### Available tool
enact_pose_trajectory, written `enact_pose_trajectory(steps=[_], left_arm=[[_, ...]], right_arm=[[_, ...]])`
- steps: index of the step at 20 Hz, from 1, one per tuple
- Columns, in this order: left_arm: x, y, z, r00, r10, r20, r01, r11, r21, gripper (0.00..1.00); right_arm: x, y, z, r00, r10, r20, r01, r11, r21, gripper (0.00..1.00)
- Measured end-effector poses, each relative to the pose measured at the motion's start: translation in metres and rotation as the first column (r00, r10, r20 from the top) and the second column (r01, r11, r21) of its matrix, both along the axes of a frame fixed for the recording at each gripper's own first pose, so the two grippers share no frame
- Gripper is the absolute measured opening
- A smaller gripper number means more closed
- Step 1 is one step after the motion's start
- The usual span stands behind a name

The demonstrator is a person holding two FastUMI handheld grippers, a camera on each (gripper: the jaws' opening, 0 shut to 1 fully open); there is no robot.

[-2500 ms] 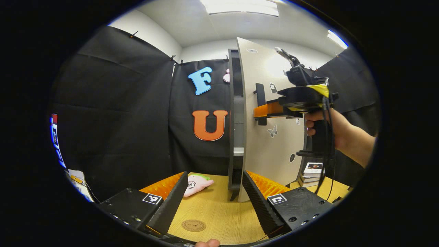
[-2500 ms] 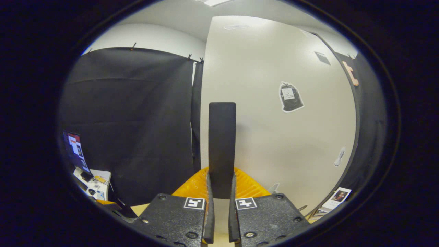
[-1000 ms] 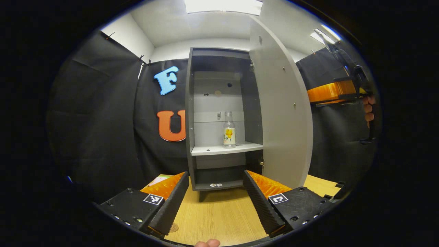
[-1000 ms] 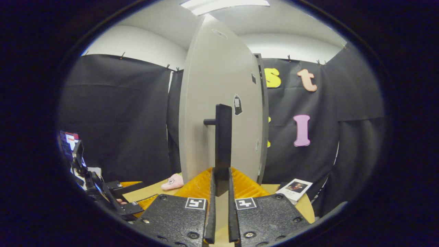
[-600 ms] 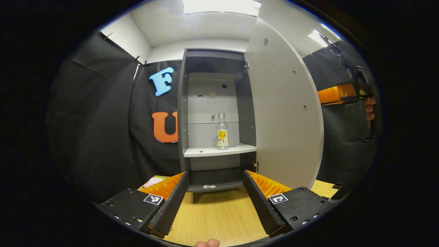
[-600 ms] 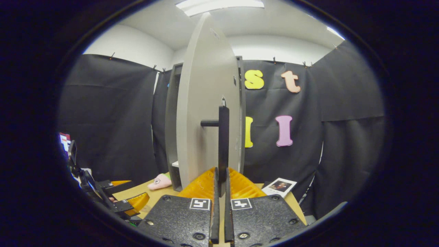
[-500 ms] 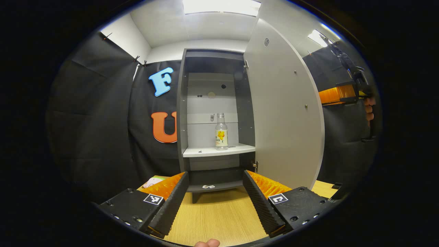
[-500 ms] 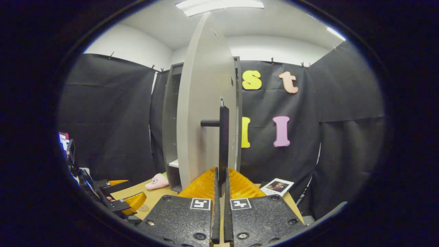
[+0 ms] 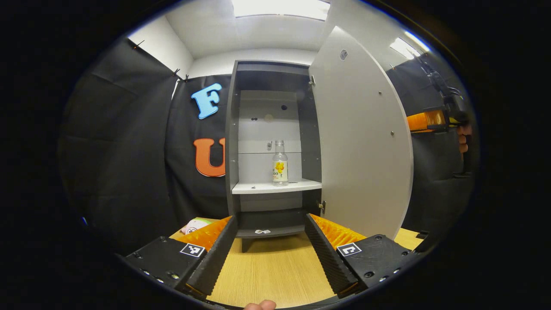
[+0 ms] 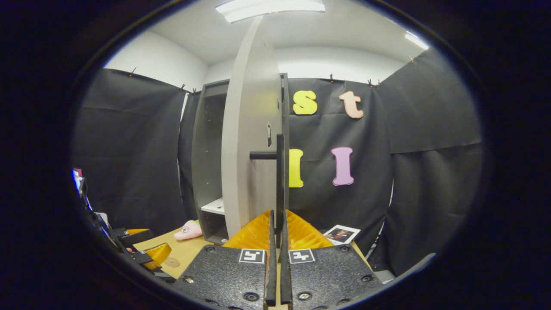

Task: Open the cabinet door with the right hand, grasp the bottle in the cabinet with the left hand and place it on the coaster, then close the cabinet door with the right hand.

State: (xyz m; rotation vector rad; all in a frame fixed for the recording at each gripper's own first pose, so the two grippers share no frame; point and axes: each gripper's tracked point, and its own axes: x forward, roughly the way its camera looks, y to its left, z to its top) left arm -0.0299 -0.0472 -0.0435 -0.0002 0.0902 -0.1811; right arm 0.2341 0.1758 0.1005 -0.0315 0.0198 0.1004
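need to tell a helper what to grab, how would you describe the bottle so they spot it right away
Find the tall grey cabinet standing on the wooden table with its door swung open. On the pale middle shelf inside stands one small clear bottle, upright, towards the right. Its yellow label sets it apart; nothing else of its size shares the shelf.

Clear plastic bottle (image 9: 280, 162), wood-grain table (image 9: 271, 275)
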Motion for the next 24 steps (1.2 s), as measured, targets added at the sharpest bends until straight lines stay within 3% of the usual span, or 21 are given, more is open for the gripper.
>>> enact_pose_trajectory(steps=[4, 10, 16, 17, 18, 20, 21, 22, 24], left_arm=[[0.003, -0.006, 0.006, 1.0, 0.003, 0.02, -0.003, 1.0, 0.009, 0.95], [0.011, -0.024, 0.003, 1.0, -0.009, 0.002, 0.009, 1.0, 0.009, 0.95], [0.035, -0.044, 0.009, 1.0, -0.031, -0.001, 0.031, 0.999, 0.018, 0.95], [0.041, -0.05, 0.011, 0.999, -0.041, -0.005, 0.041, 0.999, 0.016, 0.95], [0.048, -0.058, 0.014, 0.998, -0.058, -0.002, 0.058, 0.998, 0.009, 0.95], [0.065, -0.073, 0.022, 0.996, -0.088, 0.008, 0.088, 0.996, 0.011, 0.95], [0.074, -0.077, 0.027, 0.995, -0.093, 0.018, 0.093, 0.995, 0.025, 0.95], [0.082, -0.079, 0.031, 0.995, -0.099, 0.028, 0.098, 0.995, 0.037, 0.96], [0.108, -0.088, 0.041, 0.993, -0.109, 0.043, 0.106, 0.993, 0.056, 0.95]], right_arm=[[0.003, -0.01, 0.002, 0.999, -0.037, 0.013, 0.037, 0.999, 0.003, 0.07], [-0.001, 0.002, 0.003, 0.999, 0.033, 0.02, -0.033, 0.998, 0.045, 0.07], [0.004, -0.031, -0.012, 0.997, -0.075, -0.012, 0.074, 0.997, -0.032, 0.08], [0.002, -0.035, -0.013, 0.994, -0.103, -0.02, 0.103, 0.994, -0.03, 0.24], [0.003, -0.039, -0.014, 0.991, -0.131, -0.017, 0.13, 0.991, -0.023, 0.55], [0.007, -0.04, -0.016, 0.989, -0.146, -0.018, 0.146, 0.989, -0.001, 0.8], [0.009, -0.036, -0.017, 0.99, -0.14, -0.029, 0.141, 0.99, 0.016, 0.84], [0.008, -0.035, -0.019, 0.99, -0.139, -0.039, 0.14, 0.99, 0.031, 0.96], [0.006, -0.032, -0.02, 0.99, -0.134, -0.051, 0.137, 0.989, 0.05, 1.0]])
